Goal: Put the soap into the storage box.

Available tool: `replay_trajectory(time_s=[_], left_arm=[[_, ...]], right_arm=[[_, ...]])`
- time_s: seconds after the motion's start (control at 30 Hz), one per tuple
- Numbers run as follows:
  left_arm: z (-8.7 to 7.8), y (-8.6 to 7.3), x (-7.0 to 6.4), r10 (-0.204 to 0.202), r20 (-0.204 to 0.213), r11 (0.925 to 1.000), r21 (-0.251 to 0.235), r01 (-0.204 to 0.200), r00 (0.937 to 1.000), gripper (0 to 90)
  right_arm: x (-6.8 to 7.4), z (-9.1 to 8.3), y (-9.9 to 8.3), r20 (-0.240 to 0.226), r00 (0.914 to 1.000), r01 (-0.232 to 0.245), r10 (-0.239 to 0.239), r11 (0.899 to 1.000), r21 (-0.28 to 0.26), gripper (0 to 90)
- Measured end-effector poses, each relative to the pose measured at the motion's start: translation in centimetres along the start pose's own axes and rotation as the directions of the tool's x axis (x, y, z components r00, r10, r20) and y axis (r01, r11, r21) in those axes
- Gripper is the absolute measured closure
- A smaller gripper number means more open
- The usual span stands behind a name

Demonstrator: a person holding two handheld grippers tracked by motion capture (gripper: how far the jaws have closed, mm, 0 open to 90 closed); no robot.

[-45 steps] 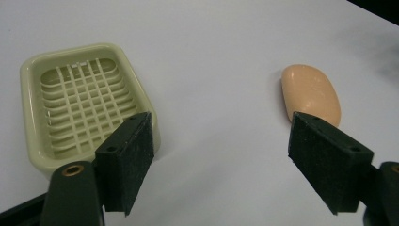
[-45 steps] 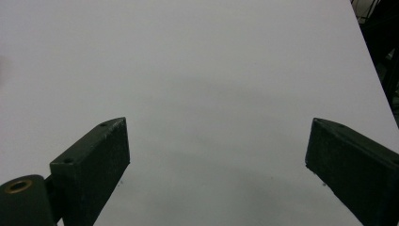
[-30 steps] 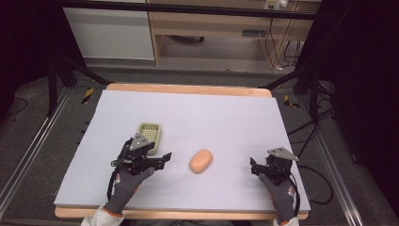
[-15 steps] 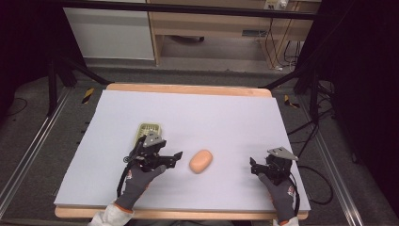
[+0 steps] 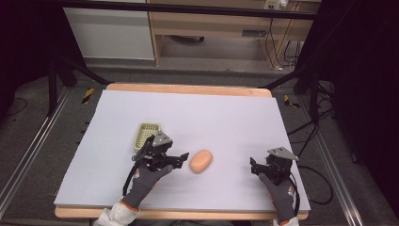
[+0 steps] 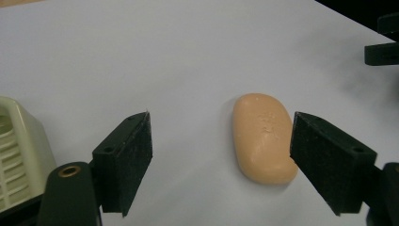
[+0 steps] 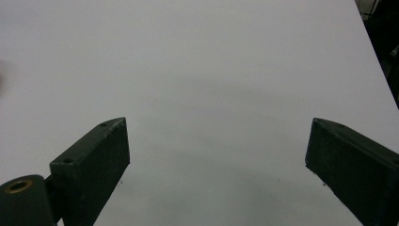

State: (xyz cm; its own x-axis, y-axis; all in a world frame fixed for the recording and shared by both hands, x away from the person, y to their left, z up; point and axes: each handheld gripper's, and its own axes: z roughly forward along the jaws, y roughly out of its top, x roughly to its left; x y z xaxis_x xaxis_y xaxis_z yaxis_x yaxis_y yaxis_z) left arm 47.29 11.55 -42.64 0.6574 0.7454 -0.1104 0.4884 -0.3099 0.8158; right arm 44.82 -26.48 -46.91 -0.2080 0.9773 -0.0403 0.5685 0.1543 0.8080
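A peach-coloured oval soap bar [image 5: 201,161] lies flat on the white table top [image 5: 211,113], near the front middle. My left gripper [image 5: 179,159] is open just left of it. In the left gripper view the soap bar [image 6: 262,137] lies ahead between the spread jaws of the left gripper [image 6: 221,141], close to the right-hand jaw and untouched. A pale yellow-green slotted dish [image 5: 146,134] stands behind the left hand and shows as the dish [image 6: 19,155] at the left edge. My right gripper [image 5: 260,165] rests open at the front right; in its own view the right gripper [image 7: 216,146] holds nothing.
The wooden table edge [image 5: 188,89] runs along the far side, with a shelf unit [image 5: 211,28] and cables on the floor behind. The right gripper's jaw [image 6: 383,44] shows far off in the left gripper view. Bare table top lies ahead of both hands.
My left gripper has moved right, from beside the dish to the soap bar, its jaws still open. The right gripper and the soap have not moved.
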Motion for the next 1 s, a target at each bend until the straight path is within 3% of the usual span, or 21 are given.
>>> replay_trajectory(time_s=[0.4, 1.0], left_arm=[[2.1, 0.7, -1.3, 0.036, 0.028, 0.9986, 0.038, -0.037, 0.999, 20.3], [3.9, 0.8, -2.6, 0.054, 0.056, 0.9955, 0.075, -0.058, 0.997, 19.6]], right_arm=[[0.0, 0.0, 0.0, -0.001, 1.0, -0.002, 0.002, 1.0, 0.007, 7.2], [-0.1, 0.0, 0.0, -0.005, 0.9999, -0.011, 0.011, 1.0, 0.01, 7.4]])
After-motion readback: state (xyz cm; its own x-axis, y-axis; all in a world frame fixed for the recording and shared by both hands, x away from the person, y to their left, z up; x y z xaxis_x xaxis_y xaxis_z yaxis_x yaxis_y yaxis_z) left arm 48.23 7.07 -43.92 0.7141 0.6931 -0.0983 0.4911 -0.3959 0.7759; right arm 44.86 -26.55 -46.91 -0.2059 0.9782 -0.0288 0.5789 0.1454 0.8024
